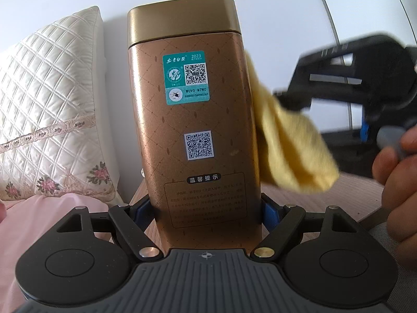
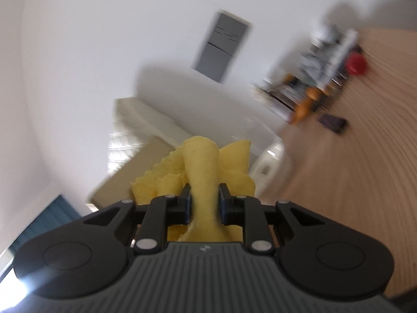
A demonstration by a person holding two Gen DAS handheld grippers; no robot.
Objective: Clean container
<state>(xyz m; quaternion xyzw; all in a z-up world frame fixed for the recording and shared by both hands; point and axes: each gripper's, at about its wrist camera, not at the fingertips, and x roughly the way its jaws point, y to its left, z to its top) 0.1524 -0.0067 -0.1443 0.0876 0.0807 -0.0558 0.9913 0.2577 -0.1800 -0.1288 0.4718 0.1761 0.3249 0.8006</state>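
left wrist view: left gripper clamps an upright bronze metal tea tin; right gripper pinches a yellow cloth against its side.

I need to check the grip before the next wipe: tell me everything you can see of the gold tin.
The tall tea tin looks like matte bronze-gold metal with a diamond pattern and a shinier gold lid, shut. It has rounded corners, a teal sticker with a QR code, a second QR label and a box of Chinese text. It stands upright, clamped low down by the left gripper. The yellow cloth lies against its right edge.
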